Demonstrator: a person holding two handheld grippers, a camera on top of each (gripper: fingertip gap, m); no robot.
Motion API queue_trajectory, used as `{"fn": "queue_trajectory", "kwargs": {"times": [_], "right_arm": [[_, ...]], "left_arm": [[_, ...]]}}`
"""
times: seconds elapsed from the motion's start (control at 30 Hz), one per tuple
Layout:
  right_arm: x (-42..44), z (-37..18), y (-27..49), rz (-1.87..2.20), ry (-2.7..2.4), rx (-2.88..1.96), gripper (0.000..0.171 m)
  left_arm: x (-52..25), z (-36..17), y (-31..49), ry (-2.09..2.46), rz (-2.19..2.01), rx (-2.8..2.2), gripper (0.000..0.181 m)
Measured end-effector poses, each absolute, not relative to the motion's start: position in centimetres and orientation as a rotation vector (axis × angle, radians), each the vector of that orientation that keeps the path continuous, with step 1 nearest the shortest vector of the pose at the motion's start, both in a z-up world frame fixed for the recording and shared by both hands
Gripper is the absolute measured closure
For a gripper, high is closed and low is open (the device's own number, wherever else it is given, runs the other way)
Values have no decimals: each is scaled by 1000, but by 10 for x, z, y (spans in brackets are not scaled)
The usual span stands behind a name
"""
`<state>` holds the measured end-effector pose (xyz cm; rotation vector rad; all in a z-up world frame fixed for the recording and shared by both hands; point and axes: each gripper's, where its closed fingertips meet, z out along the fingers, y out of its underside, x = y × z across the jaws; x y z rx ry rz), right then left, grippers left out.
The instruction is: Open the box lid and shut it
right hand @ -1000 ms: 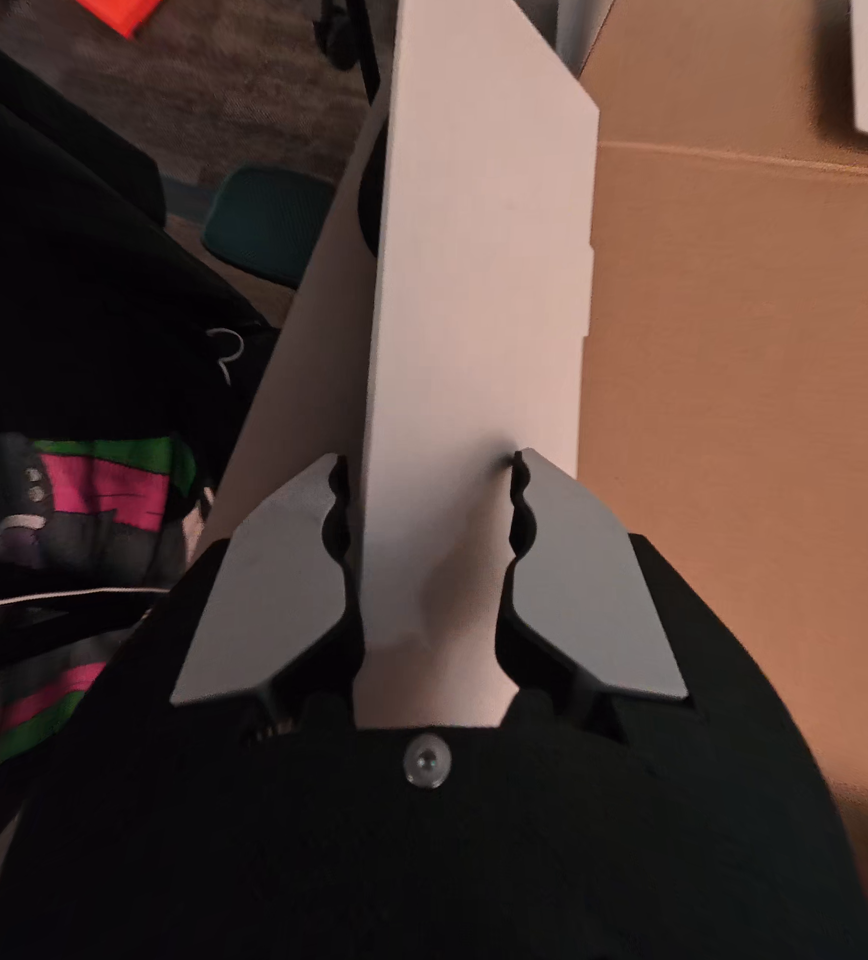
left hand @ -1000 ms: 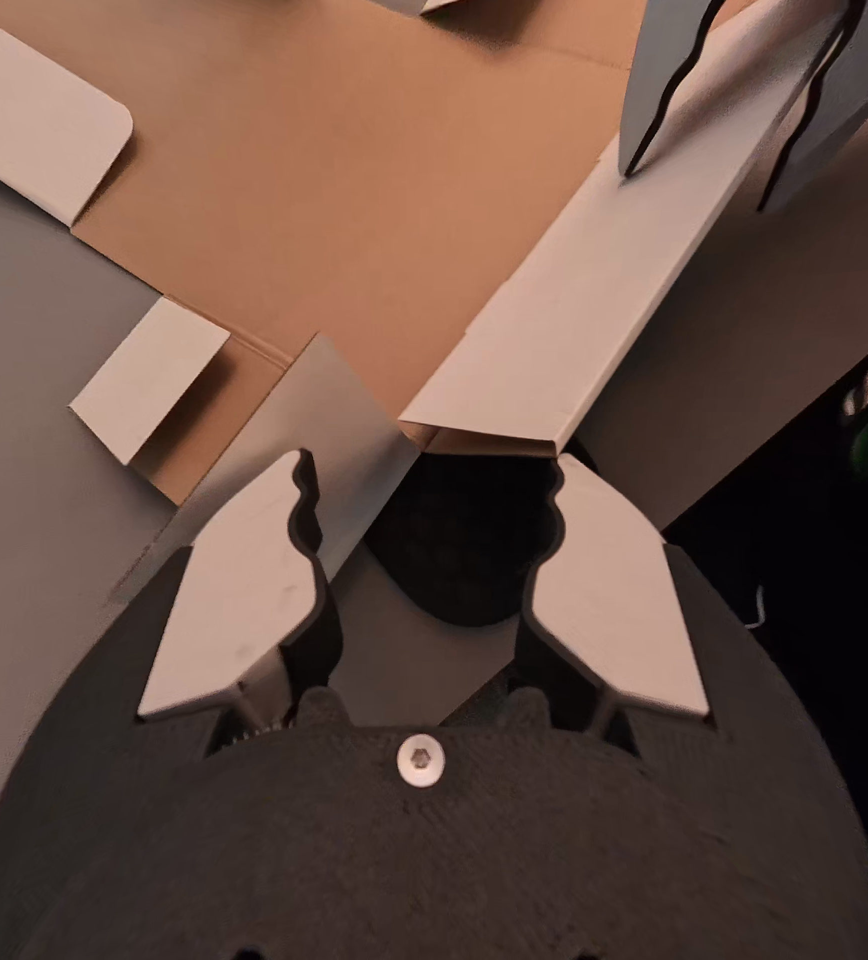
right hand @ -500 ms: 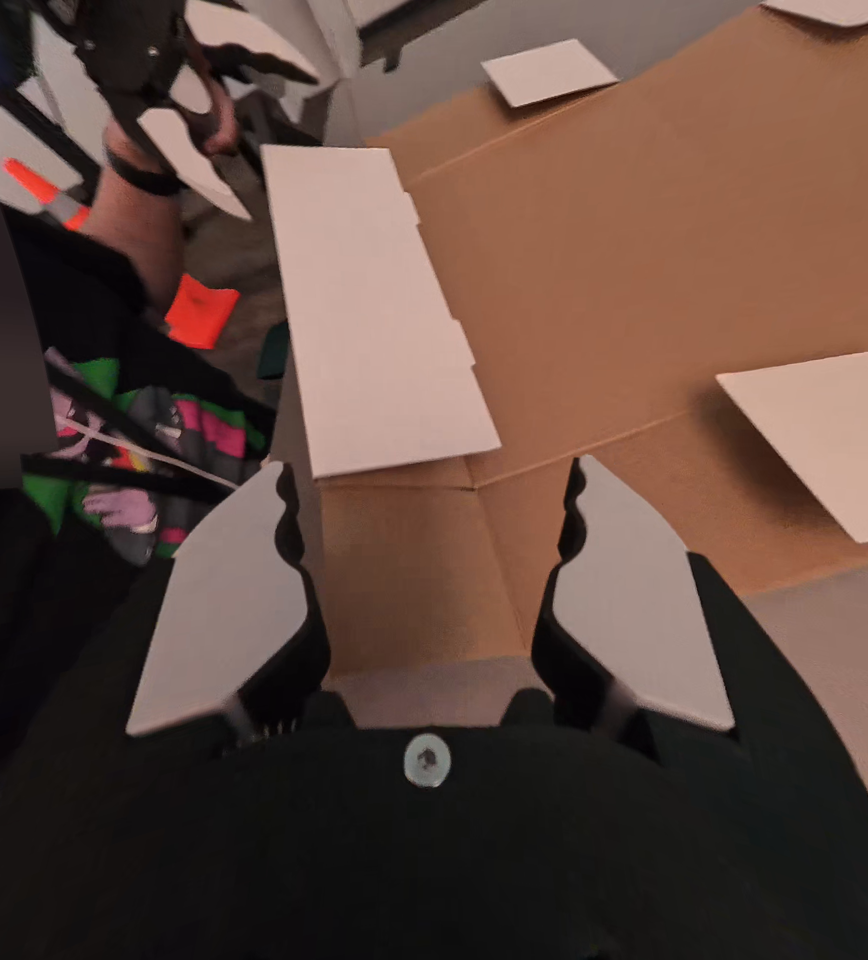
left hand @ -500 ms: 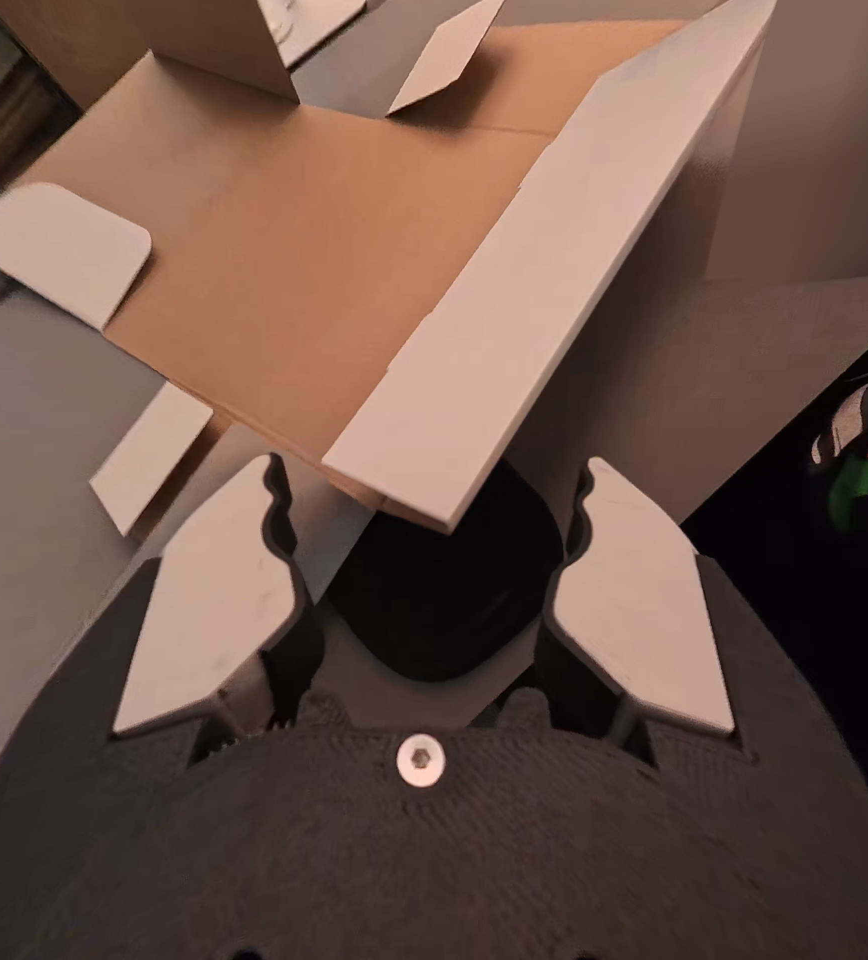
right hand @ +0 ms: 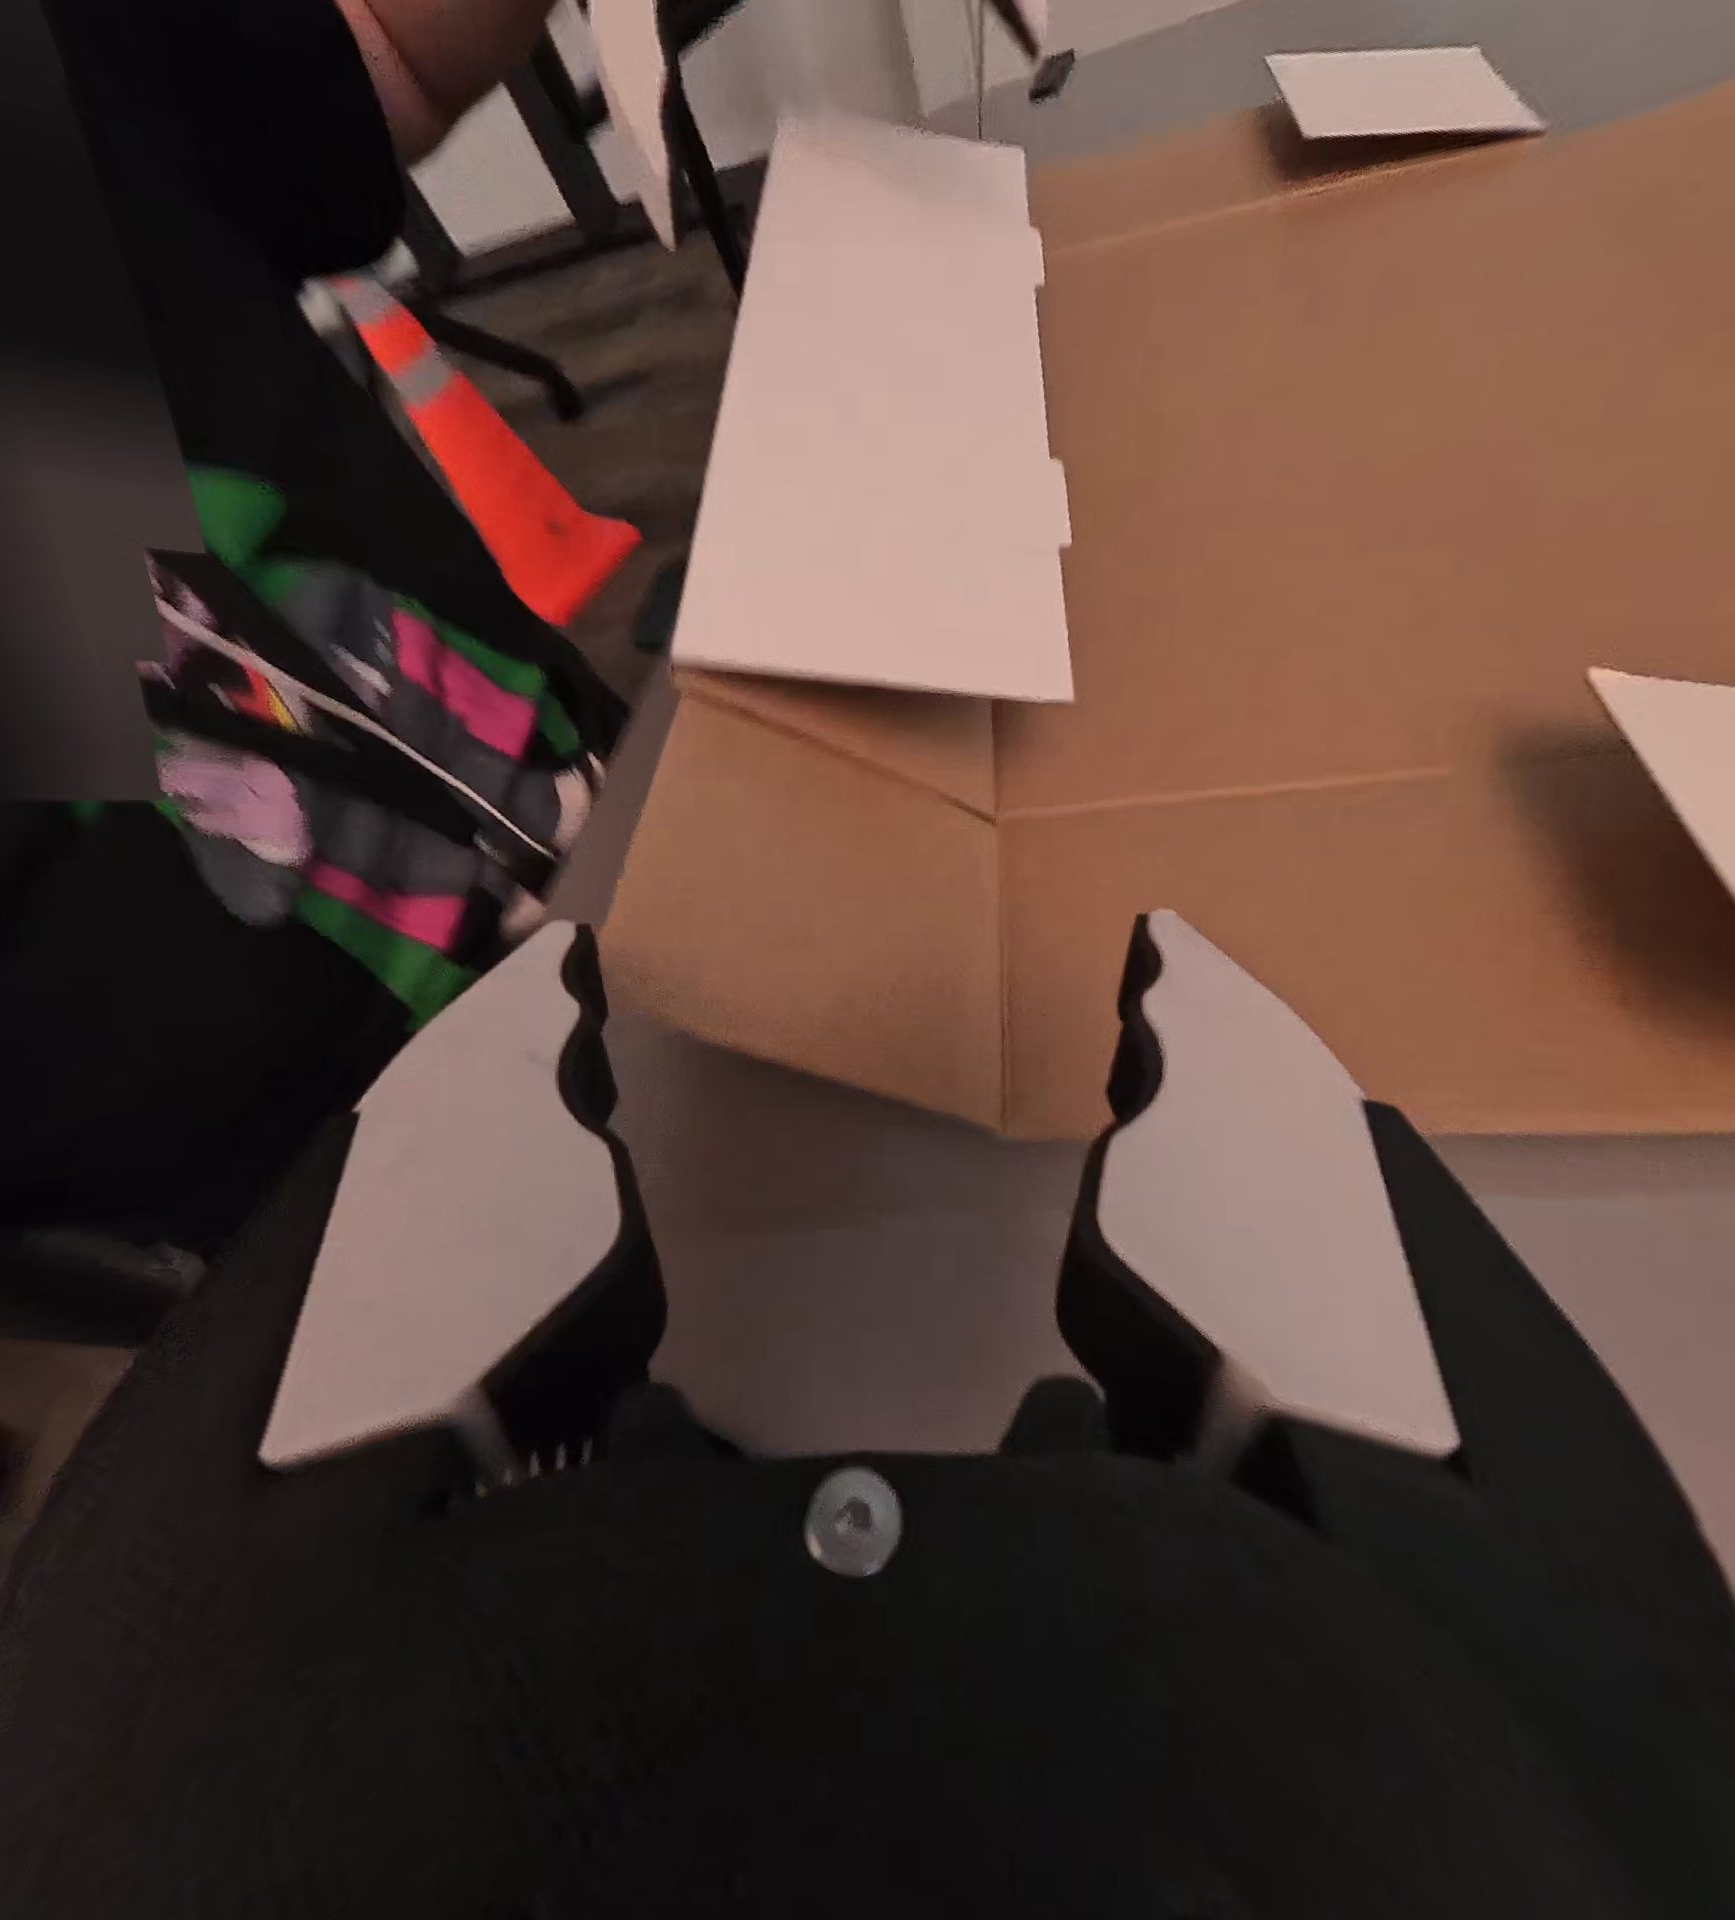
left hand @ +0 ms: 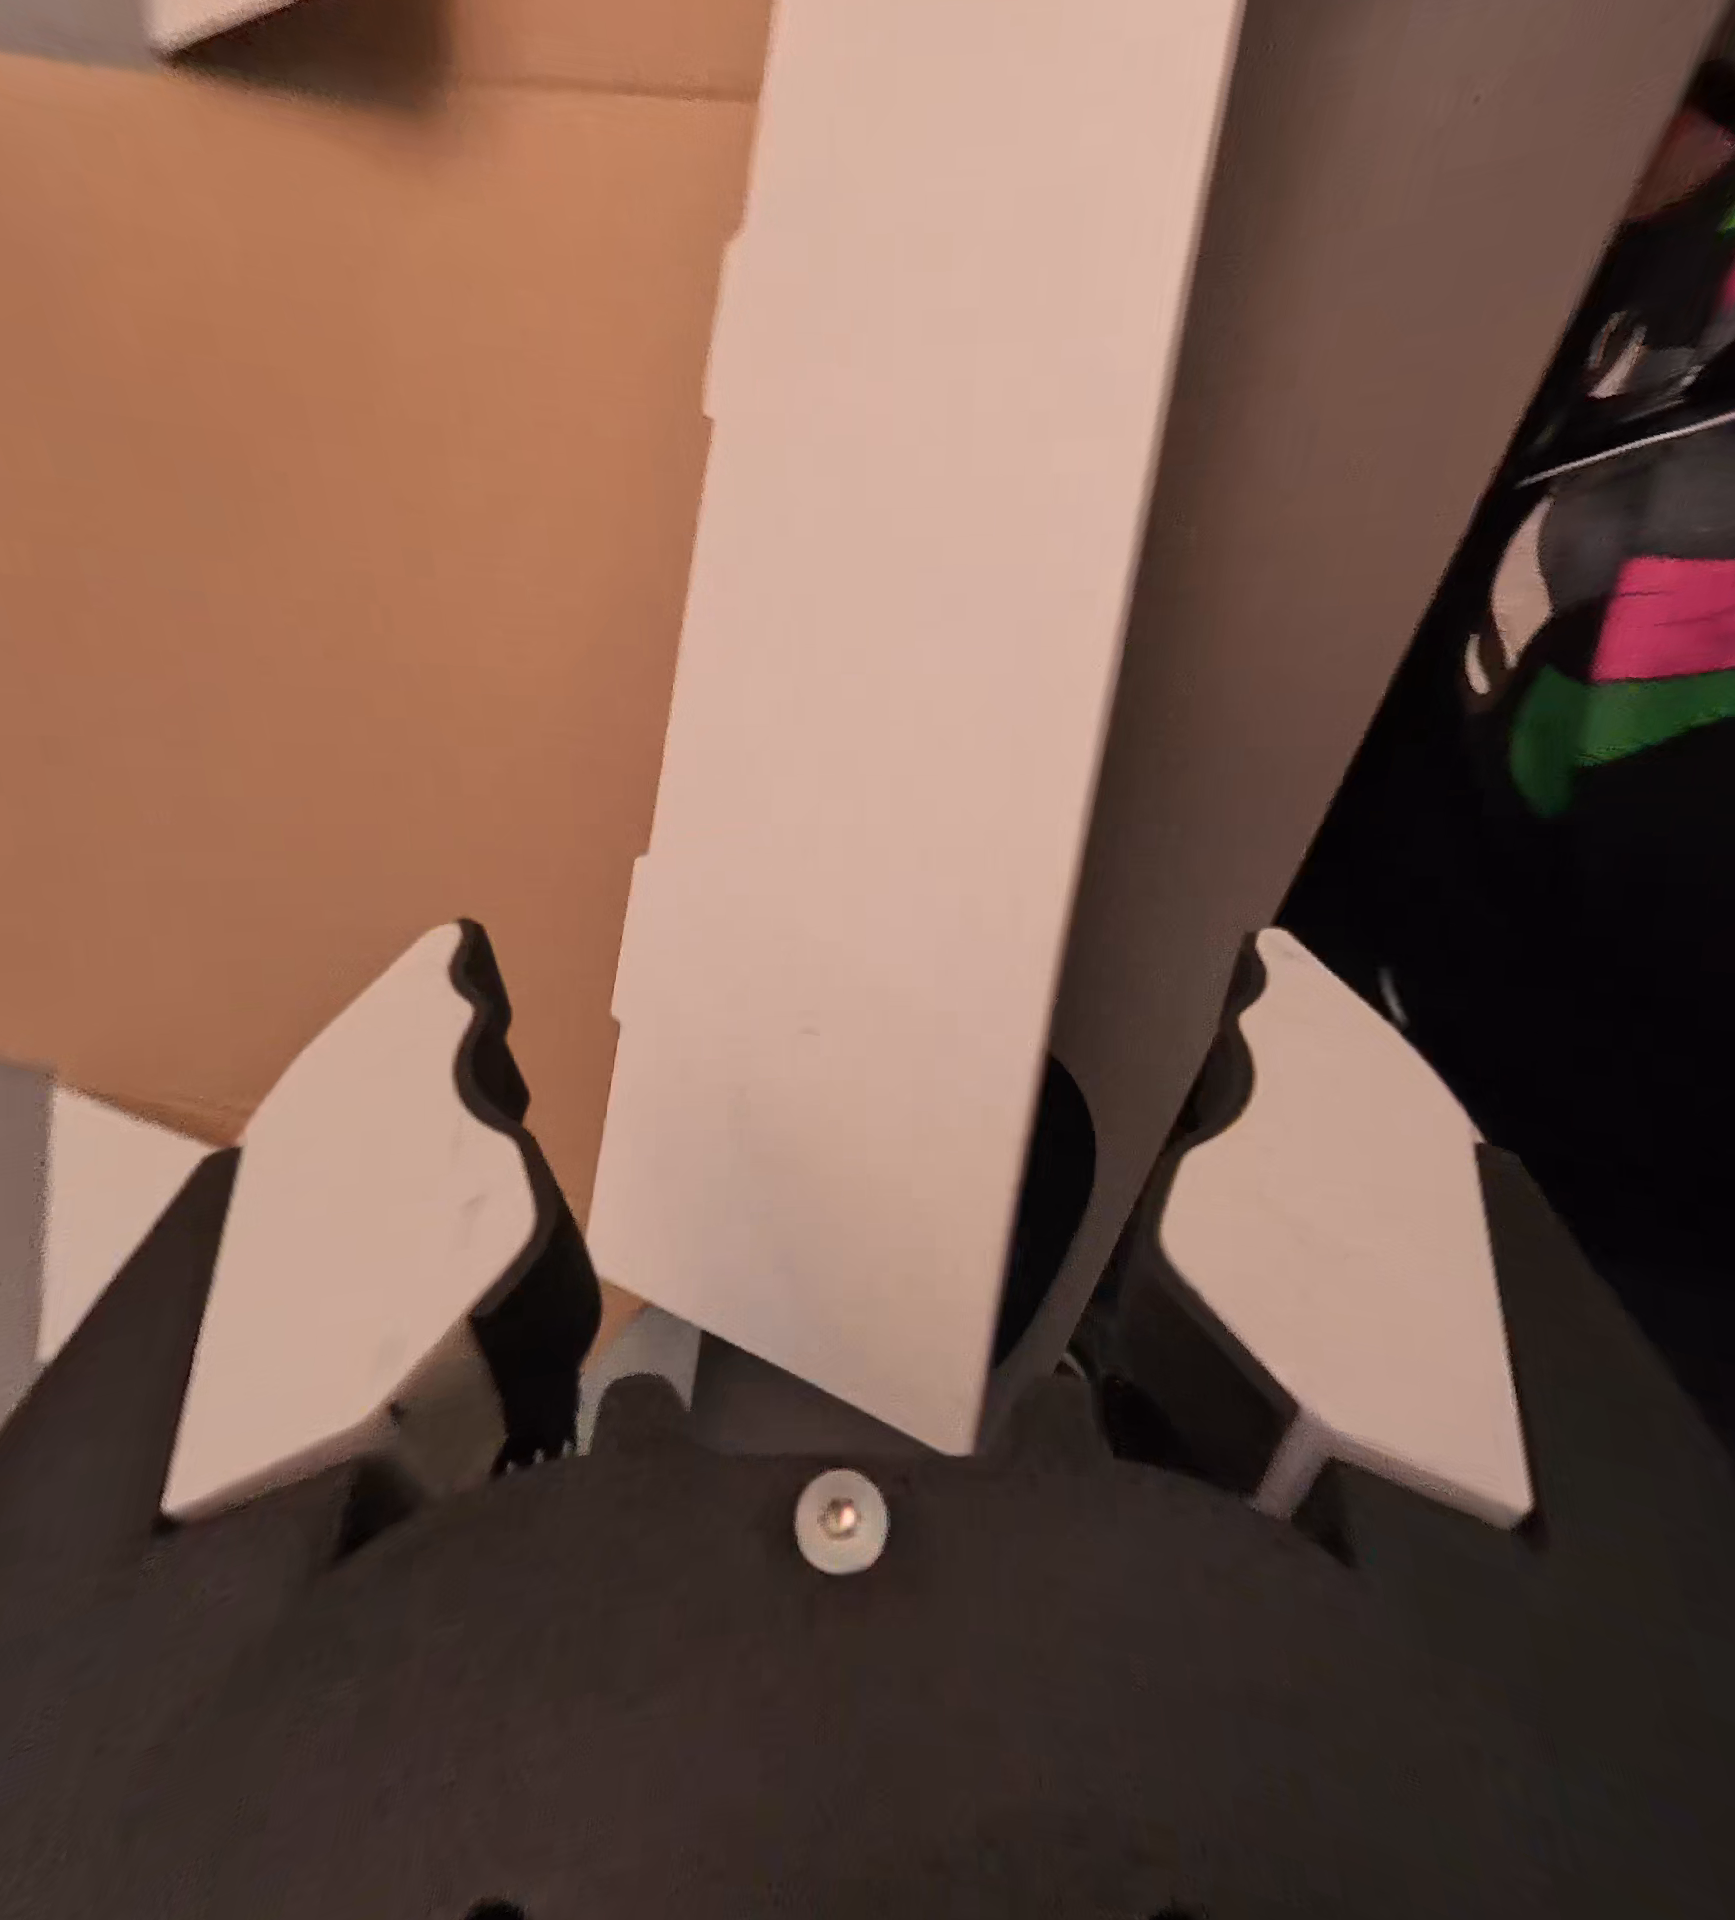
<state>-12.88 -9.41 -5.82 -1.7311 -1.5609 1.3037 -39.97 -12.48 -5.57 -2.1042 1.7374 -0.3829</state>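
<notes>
In the left wrist view, the left gripper (left hand: pixel 868 1023) is spread wide with the white front flap (left hand: pixel 904 727) of the box lid (left hand: pixel 271 520) running up between its fingers, apparently untouched and not pinched; a squeeze here may catch only the flap's corner and crease it, or let the flap swing free. In the right wrist view, the right gripper (right hand: pixel 863 1023) is likewise released, holding nothing, hanging over the table (right hand: pixel 1621 1299) just short of the cardboard lid's near corner (right hand: pixel 998 935). If the lid drops unsupported, its loose flap (right hand: pixel 884 436) could fold outside the box wall.
</notes>
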Motion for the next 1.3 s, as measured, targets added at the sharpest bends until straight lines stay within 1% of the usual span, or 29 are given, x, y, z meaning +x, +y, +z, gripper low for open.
{"fn": "queue_trajectory", "kwargs": {"times": [0.13,0.17,0.27,0.33,0.43,0.5,0.57,0.63,0.7,0.77,0.8,0.87,0.9,0.97,1.03,1.07,1.13,1.17,1.23,1.27,1.3], "right_arm": [[-163,-24,-78,1739,-1418,-1962,83],[-173,-27,-77,1767,-1424,-2009,83],[-196,-69,-76,1614,-1529,-2224,83],[-208,-84,-87,1682,-1541,-2344,85],[-222,-86,-97,1906,-1412,-2442,99],[-229,-86,-104,2000,-1376,-2449,108],[-236,-78,-105,2113,-1309,-2416,123],[-243,-58,-104,2299,-1202,-2294,138],[-243,-48,-103,2243,-1237,-2208,153],[-243,-36,-104,2111,-1355,-2088,168],[-243,-29,-104,2049,-1389,-2033,168],[-247,-8,-104,1965,-1424,-1912,168],[-249,1,-104,1903,-1453,-1856,168],[-253,17,-104,1778,-1494,-1766,167],[-257,28,-106,1680,-1512,-1712,167],[-257,30,-106,1631,-1522,-1702,167],[-254,29,-106,1531,-1532,-1674,166],[-249,31,-108,1512,-1544,-1616,162],[-228,39,-108,1474,-1518,-1468,136],[-209,42,-109,1458,-1506,-1382,130],[-188,37,-106,1391,-1494,-1332,129]], "left_arm": [[-405,-71,-108,1860,-590,-2336,57],[-404,-75,-105,1863,-653,-2376,59],[-401,-85,-99,1849,-822,-2466,60],[-400,-91,-98,1845,-930,-2513,63],[-397,-88,-96,1815,-1046,-2585,74],[-392,-84,-94,1831,-1065,-2568,77],[-388,-79,-96,1876,-1070,-2532,81],[-381,-69,-99,1901,-1085,-2493,89],[-372,-53,-102,1888,-1112,-2419,98],[-362,-31,-102,1870,-1123,-2326,114],[-359,-20,-101,1869,-1113,-2296,119],[-355,-8,-99,1906,-1018,-2290,122],[-355,-8,-96,1949,-913,-2307,116],[-355,-10,-94,2067,-737,-2334,112],[-348,-11,-99,2159,-699,-2350,107],[-344,-9,-107,2213,-747,-2364,121],[-341,-3,-127,2315,-884,-2388,168],[-339,-3,-130,2340,-894,-2360,179],[-340,-7,-133,2386,-821,-2280,179],[-341,-7,-135,2392,-792,-2255,179],[-341,-7,-137,2388,-777,-2227,179]]}}
